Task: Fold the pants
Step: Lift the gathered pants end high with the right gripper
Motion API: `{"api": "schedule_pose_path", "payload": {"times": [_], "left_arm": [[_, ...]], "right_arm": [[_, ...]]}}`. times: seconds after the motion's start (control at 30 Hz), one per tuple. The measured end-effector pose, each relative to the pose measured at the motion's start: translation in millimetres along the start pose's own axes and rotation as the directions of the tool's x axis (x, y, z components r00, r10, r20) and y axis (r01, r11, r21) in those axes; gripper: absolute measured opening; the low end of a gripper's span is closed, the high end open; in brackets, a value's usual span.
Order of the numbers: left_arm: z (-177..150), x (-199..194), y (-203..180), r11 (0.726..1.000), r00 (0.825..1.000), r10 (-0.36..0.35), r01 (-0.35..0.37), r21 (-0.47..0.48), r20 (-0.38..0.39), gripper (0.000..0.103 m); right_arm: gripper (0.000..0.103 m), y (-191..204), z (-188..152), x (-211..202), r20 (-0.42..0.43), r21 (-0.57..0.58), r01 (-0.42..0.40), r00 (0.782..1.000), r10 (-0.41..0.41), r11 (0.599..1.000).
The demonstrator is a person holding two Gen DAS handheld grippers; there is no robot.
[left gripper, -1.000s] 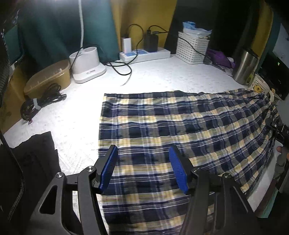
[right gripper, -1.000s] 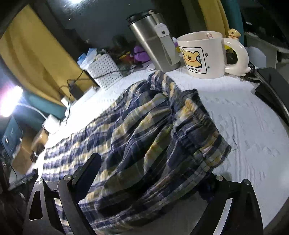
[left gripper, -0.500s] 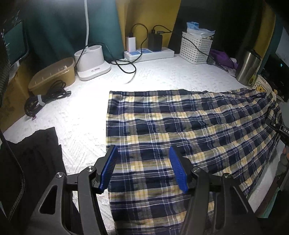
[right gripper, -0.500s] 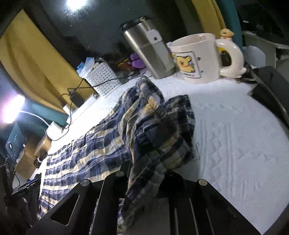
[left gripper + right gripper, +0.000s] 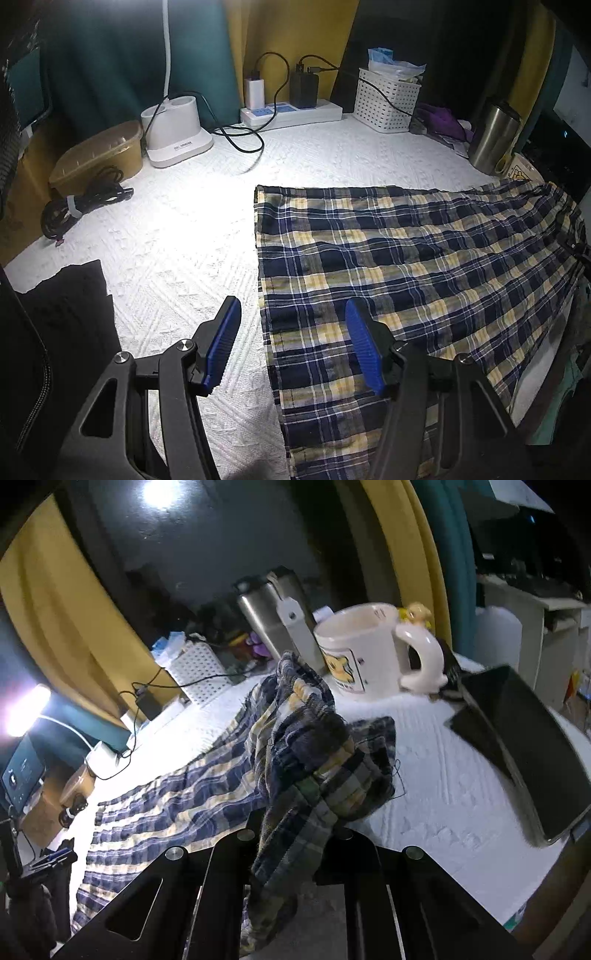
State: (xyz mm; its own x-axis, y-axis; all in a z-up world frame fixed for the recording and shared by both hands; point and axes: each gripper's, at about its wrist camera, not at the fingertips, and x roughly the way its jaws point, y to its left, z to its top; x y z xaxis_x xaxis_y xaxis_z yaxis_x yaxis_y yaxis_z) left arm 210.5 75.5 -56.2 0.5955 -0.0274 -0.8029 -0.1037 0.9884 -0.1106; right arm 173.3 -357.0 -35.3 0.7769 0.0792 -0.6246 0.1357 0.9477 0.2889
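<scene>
On the tabletop (image 5: 177, 236): plaid pants (image 5: 424, 266); right gripper (image 5: 295, 834) jaws pinching waistband, left gripper (image 5: 291, 343) jaws spread; mug (image 5: 365, 646) lettering unreadable.

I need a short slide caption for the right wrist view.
Right gripper shut on bunched plaid pants, lifted beside a white mug.

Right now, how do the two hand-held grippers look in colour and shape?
The left hand-held gripper has black angular linkage arms with silver screws and ribbed blue pads. The right hand-held gripper shows the same black frame and silver screws; its pads are hidden.
</scene>
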Motion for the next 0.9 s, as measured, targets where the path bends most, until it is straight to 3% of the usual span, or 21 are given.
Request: {"api": "schedule_pose_path", "payload": {"times": [0.53,0.9], "left_arm": [[-5,-16,39,0.999,0.996,-0.041,0.042,-0.001,0.079,0.059],[-10,-30,69,0.998,0.989,-0.064,0.062,0.022,0.130,0.059]], "right_arm": [[0.011,83,12,-36,0.070,-0.126,0.017,0.998,-0.009,0.992],[0.011,159,5,-31,0.047,-0.234,0.000,0.999,0.011,0.972]]}}
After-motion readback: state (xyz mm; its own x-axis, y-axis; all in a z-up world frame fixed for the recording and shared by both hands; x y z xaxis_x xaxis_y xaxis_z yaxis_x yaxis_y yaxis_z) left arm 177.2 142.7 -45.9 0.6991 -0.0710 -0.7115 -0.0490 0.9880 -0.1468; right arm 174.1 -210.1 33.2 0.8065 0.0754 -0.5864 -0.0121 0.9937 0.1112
